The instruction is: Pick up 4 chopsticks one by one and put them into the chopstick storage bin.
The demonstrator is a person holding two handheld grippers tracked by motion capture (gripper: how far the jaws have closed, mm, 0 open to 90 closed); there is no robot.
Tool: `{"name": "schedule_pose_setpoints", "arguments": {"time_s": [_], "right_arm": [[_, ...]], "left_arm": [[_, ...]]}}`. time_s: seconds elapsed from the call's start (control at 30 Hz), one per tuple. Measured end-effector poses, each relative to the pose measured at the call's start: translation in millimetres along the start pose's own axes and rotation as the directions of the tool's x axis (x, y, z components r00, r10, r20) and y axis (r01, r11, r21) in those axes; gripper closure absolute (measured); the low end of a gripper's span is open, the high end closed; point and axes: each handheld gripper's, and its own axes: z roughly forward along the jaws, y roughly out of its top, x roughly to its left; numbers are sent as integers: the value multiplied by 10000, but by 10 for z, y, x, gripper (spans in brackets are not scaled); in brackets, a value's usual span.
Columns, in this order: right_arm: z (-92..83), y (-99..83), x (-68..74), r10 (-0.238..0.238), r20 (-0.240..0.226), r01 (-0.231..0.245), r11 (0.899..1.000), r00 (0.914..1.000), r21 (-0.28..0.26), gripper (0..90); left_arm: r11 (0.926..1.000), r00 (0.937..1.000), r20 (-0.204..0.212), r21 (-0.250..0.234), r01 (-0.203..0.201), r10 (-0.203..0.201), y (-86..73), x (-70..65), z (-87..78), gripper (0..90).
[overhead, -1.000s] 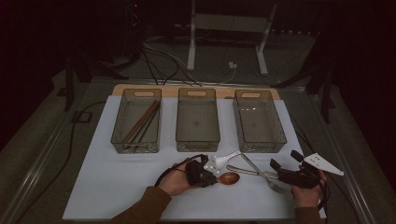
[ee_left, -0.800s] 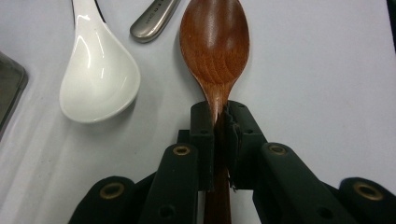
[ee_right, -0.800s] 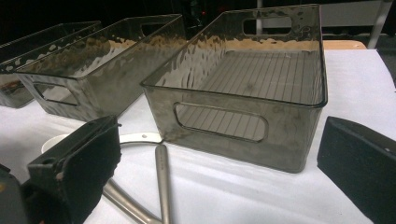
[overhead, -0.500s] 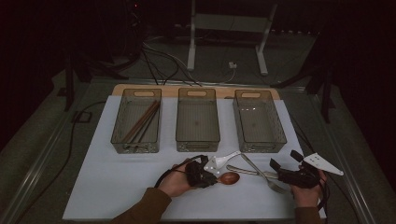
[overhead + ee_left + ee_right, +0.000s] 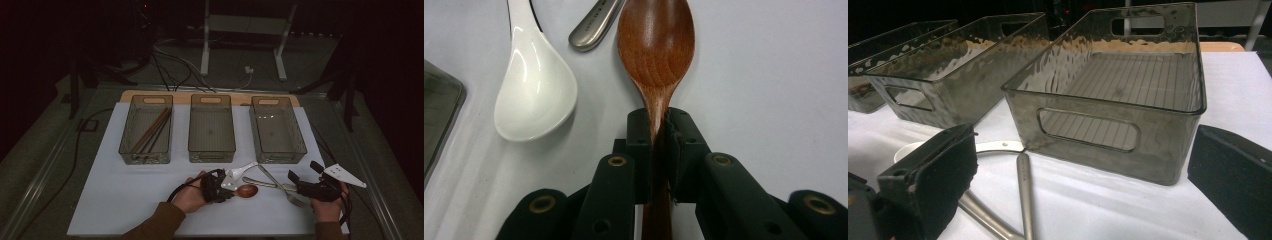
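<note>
- Worktop [image 5: 125, 210] with a white cover, seen from the high view: three smoky clear plastic bins stand in a row, and the left bin [image 5: 145, 129] holds dark wooden chopsticks [image 5: 151, 131]. In front of the middle bin [image 5: 211, 128] the left claw [image 5: 224, 190] grips a brown wooden spoon [image 5: 246, 191], bowl pointing right. The right claw [image 5: 305, 176] is near the right edge, jaws spread.
- Left gripper view: jaws clamped on the brown wooden spoon's [image 5: 656, 47] handle, just below the bowl. A white ceramic soup spoon [image 5: 535, 85] lies just beside it; a steel utensil handle [image 5: 596, 25] ends between the two.
- Right gripper view: jaws wide apart with nothing between the pads. The right bin [image 5: 1128, 95] stands ahead, with steel cutlery handles [image 5: 1024, 192] lying before it.
</note>
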Motion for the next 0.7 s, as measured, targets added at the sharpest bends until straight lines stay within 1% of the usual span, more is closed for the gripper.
{"name": "schedule_pose_setpoints", "arguments": {"time_s": [0.03,0.1,0.2,0.23,0.27,0.33,0.37,0.43,0.47,0.6,0.63,0.7], "right_arm": [[-3,0,-6,2,10,-2,10000,10000,-20,0],[-11,0,-15,33,24,-33,10000,10000,-53,0],[-12,0,-20,49,27,-49,10000,10000,-61,0],[-12,0,-20,39,25,-39,10000,10000,-62,0],[-12,1,-19,38,14,-38,10000,10000,-55,0],[-13,1,-16,36,7,-36,10000,10000,-65,0],[-14,2,-16,31,13,-30,10000,10000,-73,0],[-15,1,-19,43,26,-43,10000,10000,-73,0],[-16,2,-19,51,34,-51,10000,10000,-72,0],[-13,1,-17,35,19,-35,10000,10000,-63,0],[-13,1,-17,38,19,-38,10000,10000,-63,0],[-13,1,-17,31,19,-31,10000,10000,-63,0]], "left_arm": [[9998,9998,111,-70,160,-159,-3,14,1,834],[9997,9994,246,-67,235,-233,-5,31,-6,835],[9995,9991,301,-100,310,-307,-2,37,-23,836],[9994,9993,231,-126,307,-304,-1,34,-32,837],[9992,9988,348,-159,360,-354,0,39,-40,837],[9990,9987,336,-211,387,-379,3,42,-59,837],[9987,9984,401,-274,421,-410,5,47,-77,837],[9981,9984,315,-372,482,-470,9,53,-104,837],[9979,9980,367,-394,520,-505,12,63,-126,837],[9958,9978,263,-666,627,-610,42,99,-232,837],[9955,9974,315,-683,662,-642,50,108,-251,837],[9947,9974,267,-768,688,-669,71,129,-296,837]]}}
